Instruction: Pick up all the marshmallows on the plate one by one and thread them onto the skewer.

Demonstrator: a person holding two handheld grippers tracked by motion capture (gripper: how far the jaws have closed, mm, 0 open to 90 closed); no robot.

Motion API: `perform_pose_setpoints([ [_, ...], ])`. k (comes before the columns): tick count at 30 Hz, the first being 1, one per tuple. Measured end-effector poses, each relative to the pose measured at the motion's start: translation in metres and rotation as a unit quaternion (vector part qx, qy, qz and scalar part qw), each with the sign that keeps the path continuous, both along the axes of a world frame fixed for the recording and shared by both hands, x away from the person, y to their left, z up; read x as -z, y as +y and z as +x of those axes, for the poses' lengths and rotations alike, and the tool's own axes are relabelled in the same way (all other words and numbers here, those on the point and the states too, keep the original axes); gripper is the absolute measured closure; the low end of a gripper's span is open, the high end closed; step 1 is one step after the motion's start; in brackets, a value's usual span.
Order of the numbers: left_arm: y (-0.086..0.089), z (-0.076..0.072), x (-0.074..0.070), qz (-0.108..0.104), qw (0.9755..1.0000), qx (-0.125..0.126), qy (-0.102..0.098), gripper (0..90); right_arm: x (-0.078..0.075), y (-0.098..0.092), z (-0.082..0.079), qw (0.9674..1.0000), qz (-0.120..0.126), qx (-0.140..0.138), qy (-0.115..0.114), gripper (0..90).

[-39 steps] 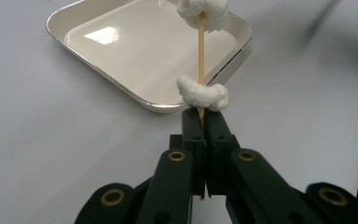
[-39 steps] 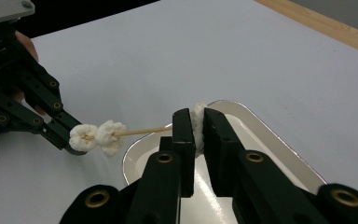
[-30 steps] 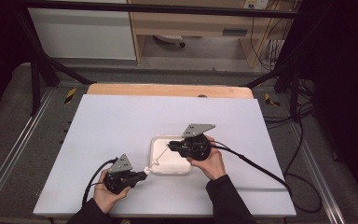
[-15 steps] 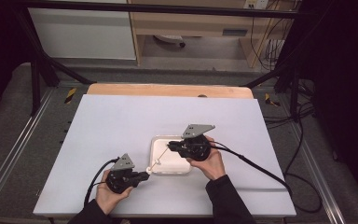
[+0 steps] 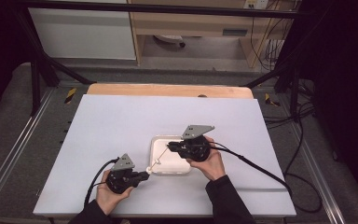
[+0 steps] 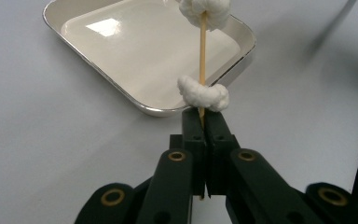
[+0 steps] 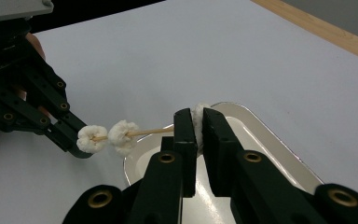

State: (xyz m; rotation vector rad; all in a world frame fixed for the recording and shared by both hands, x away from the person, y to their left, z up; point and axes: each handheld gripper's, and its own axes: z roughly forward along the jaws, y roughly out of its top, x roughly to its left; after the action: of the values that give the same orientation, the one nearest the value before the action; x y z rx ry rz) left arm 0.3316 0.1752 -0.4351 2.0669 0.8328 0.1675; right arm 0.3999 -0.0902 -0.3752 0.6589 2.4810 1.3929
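Hardly anything differs from a second earlier, and that stillness is itself the news; at lower left of the high view the left tongs [image 5: 145, 175] lie at the same spot on the bench [image 5: 121, 121] as in the two earlier pictures, the left hand [image 5: 109, 193] under them; in the left gripper view these tongs [image 6: 204, 123] are pressed together on the butt of a thin wooden skewer [image 6: 203, 46], with one white fluffy lump [image 6: 204, 93] sitting just above their tips and a second lump [image 6: 205, 11] higher up at the top edge of the frame; the skewer [image 5: 161, 156] runs up and to the right from there, crossing the near left corner of the shallow cream tray [image 5: 177, 172] at the middle of the bench; at its far end, over the tray, the right tongs [image 5: 170, 146] also keep their earlier place; in the right gripper view they [image 7: 196, 121] are nearly closed and pinch a third lump [image 7: 198, 116], while the other two lumps [image 7: 92, 138] crowd toward the left tongs at the left of that frame; to the right, the right hand [image 5: 209, 163] rests on the bench beside the tray. To my mind the double hold is set and steady, so sliding the pinched lump along or off the stick is the step in hand; which of the two, I cannot tell.
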Motion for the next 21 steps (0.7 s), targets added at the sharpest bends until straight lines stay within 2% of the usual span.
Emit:
perform_pose_setpoints([
  [7,-0.005,-0.001,-0.003,0.002,0.9999,-0.001,0.010,88.9,-0.001,0.000,-0.001,0.9999,-0.004,-0.001,-0.014,84.9],
  [10,-0.005,-0.001,-0.003,0.001,1.0000,-0.001,0.008,88.9,-0.002,-0.001,-0.001,0.9999,0.010,-0.002,-0.010,84.9],
  [21,0.004,-0.007,-0.003,-0.003,0.9983,0.008,-0.057,88.9,-0.011,-0.008,-0.002,0.9995,0.033,0.001,0.000,85.0],
])
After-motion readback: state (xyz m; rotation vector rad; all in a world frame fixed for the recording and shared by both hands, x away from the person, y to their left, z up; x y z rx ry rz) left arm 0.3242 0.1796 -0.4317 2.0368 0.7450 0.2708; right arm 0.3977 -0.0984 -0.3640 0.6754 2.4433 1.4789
